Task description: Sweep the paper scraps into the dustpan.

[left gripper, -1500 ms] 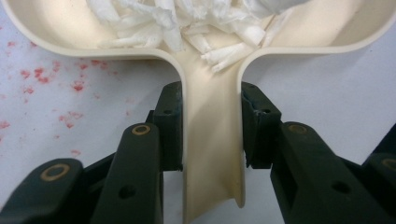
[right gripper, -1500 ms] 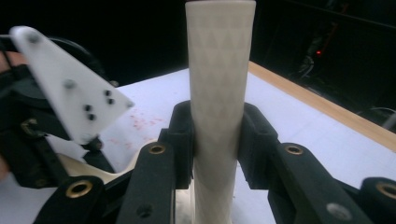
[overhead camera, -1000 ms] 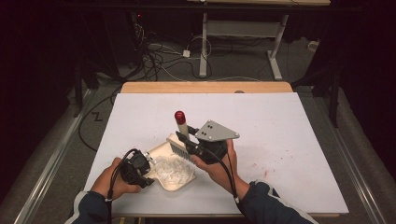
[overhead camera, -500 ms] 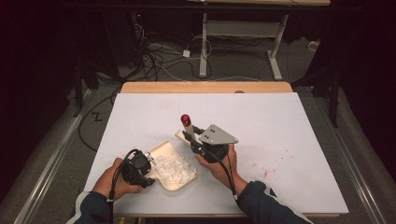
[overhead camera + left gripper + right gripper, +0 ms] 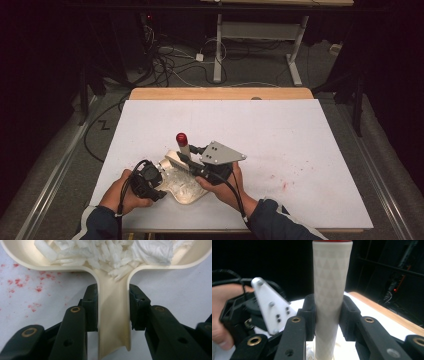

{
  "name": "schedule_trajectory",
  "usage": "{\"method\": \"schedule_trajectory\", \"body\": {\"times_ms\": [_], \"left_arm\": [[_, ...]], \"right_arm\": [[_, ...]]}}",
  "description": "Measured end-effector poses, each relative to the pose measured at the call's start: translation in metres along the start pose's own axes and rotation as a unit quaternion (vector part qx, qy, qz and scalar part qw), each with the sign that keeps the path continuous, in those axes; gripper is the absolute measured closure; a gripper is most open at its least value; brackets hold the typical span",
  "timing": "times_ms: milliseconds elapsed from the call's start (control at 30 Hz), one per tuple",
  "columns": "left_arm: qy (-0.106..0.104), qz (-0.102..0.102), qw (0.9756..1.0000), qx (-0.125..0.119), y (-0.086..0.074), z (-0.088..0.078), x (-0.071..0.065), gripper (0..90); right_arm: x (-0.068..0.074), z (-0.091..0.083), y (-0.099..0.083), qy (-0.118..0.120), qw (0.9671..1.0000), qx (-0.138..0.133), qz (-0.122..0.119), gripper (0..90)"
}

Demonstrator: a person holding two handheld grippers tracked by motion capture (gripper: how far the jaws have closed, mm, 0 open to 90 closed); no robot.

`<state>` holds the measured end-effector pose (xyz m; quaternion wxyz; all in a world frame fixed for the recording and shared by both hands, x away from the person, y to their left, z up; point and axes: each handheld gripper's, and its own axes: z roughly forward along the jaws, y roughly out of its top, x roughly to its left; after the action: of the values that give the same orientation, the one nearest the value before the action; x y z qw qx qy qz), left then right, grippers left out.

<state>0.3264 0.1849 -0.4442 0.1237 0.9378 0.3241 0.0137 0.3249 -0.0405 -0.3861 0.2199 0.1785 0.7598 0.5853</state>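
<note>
A cream dish [image 5: 192, 194] with a short handle lies near the table's front edge, full of white shredded pieces [image 5: 110, 251]. My left gripper [image 5: 159, 172] is shut on the dish's handle [image 5: 113, 322], one pad on each side. My right gripper [image 5: 184, 157] is shut on an upright white stick [image 5: 329, 290] with a triangle pattern and a red top [image 5: 181, 138]. The stick stands over the far edge of the dish. Its lower end is hidden behind the jaws.
The white table [image 5: 300, 135] has faint red stains [image 5: 280, 181] to the right of my hands and beside the dish [image 5: 17, 282]. A wooden strip [image 5: 220, 93] runs along the far edge. Cables [image 5: 170, 60] and desk legs lie on the floor beyond.
The right gripper has come down and towards the near left with the stick, from beyond the dish to over its far edge. The left gripper and dish have stayed put.
</note>
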Motion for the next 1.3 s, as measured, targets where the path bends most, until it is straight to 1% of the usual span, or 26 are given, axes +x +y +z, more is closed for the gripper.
{"method": "schedule_trajectory", "body": {"times_ms": [33, 67, 167, 200, 233, 300, 433, 467, 500, 533, 567, 600, 633, 667, 833, 933, 1033, 1100, 1133, 1167, 1200, 1233, 1267, 1300], "left_arm": [[0.000, 0.000, 1.0000, 0.000, 0.000, 0.000, 0.000, 62.5], [0.000, 0.002, 1.0000, 0.002, 0.000, 0.000, 0.000, 62.6], [-0.001, -0.002, 1.0000, -0.002, 0.001, 0.001, 0.000, 62.5], [0.000, -0.001, 1.0000, 0.000, 0.002, 0.001, 0.000, 62.5], [0.001, -0.001, 1.0000, -0.001, 0.003, 0.001, 0.001, 62.5], [0.002, -0.001, 1.0000, 0.001, 0.004, 0.002, 0.001, 62.5], [0.001, -0.004, 1.0000, -0.001, 0.005, 0.003, 0.001, 62.5], [0.003, -0.005, 1.0000, -0.001, 0.005, 0.003, 0.001, 62.5], [0.003, -0.005, 1.0000, -0.001, 0.005, 0.003, 0.001, 62.5], [0.003, -0.005, 1.0000, -0.001, 0.005, 0.003, 0.000, 62.5], [0.004, -0.005, 1.0000, -0.001, 0.005, 0.002, 0.000, 62.5], [0.006, -0.004, 1.0000, -0.001, 0.005, 0.002, 0.000, 62.5], [0.006, -0.004, 1.0000, -0.001, 0.005, 0.002, 0.000, 62.5], [0.006, -0.005, 1.0000, -0.001, 0.005, 0.002, 0.000, 62.5], [0.006, -0.005, 1.0000, 0.001, 0.005, 0.003, 0.000, 62.5], [0.007, -0.006, 1.0000, 0.001, 0.005, 0.003, -0.001, 62.5], [0.008, -0.006, 0.9999, 0.002, 0.006, 0.003, -0.001, 62.5], [0.010, -0.006, 0.9999, 0.003, 0.006, 0.003, -0.002, 62.6], [0.010, -0.006, 0.9999, 0.003, 0.006, 0.003, -0.002, 62.5], [0.011, -0.006, 0.9999, 0.003, 0.006, 0.003, -0.002, 62.5], [0.010, -0.006, 0.9999, 0.003, 0.006, 0.003, -0.002, 62.5], [0.010, -0.006, 0.9999, 0.003, 0.006, 0.003, -0.002, 62.5], [0.010, -0.007, 0.9999, 0.002, 0.006, 0.003, -0.002, 62.5], [0.010, -0.008, 0.9999, 0.001, 0.006, 0.003, -0.002, 62.5]], "right_arm": [[0.000, 0.000, 0.000, 0.000, 1.0000, 0.000, 0.000, 70.5], [-0.006, -0.004, 0.002, -0.008, 0.9999, -0.003, 0.008, 70.5], [-0.014, -0.010, 0.005, -0.022, 0.9997, -0.007, 0.011, 70.5], [-0.014, -0.010, 0.005, -0.022, 0.9997, -0.007, 0.011, 70.5], [-0.017, -0.012, 0.005, -0.029, 0.9995, -0.010, 0.012, 70.5], [-0.021, -0.015, 0.005, -0.035, 0.9993, -0.015, 0.005, 70.5], [-0.029, -0.018, 0.002, -0.045, 0.9989, -0.006, 0.006, 70.5], [-0.032, -0.021, 0.001, -0.050, 0.9987, -0.004, 0.008, 70.5], [-0.039, -0.027, -0.003, -0.057, 0.9983, 0.000, 0.005, 70.5], [-0.039, -0.027, -0.003, -0.057, 0.9983, 0.000, 0.005, 70.5], [-0.043, -0.030, -0.005, -0.062, 0.9981, 0.003, 0.006, 70.5], [-0.047, -0.034, -0.007, -0.070, 0.9975, 0.006, 0.007, 70.6], [-0.057, -0.042, -0.011, -0.081, 0.9966, 0.010, 0.011, 70.5], [-0.057, -0.042, -0.011, -0.081, 0.9966, 0.010, 0.011, 70.5], [-0.079, -0.061, -0.023, -0.112, 0.9933, 0.021, 0.021, 70.5], [-0.087, -0.070, -0.034, -0.124, 0.9912, 0.034, 0.033, 70.5], [-0.085, -0.073, -0.035, -0.119, 0.9918, 0.032, 0.035, 70.6], [-0.079, -0.073, -0.035, -0.111, 0.9927, 0.033, 0.034, 70.5], [-0.069, -0.071, -0.035, -0.099, 0.9941, 0.035, 0.029, 70.3], [-0.063, -0.070, -0.034, -0.093, 0.9947, 0.037, 0.024, 70.2], [-0.063, -0.070, -0.034, -0.093, 0.9947, 0.037, 0.024, 70.2], [-0.049, -0.066, -0.033, -0.076, 0.9962, 0.038, 0.017, 70.0], [-0.043, -0.064, -0.031, -0.066, 0.9968, 0.042, 0.015, 70.0], [-0.043, -0.064, -0.031, -0.066, 0.9968, 0.042, 0.015, 70.0]]}}
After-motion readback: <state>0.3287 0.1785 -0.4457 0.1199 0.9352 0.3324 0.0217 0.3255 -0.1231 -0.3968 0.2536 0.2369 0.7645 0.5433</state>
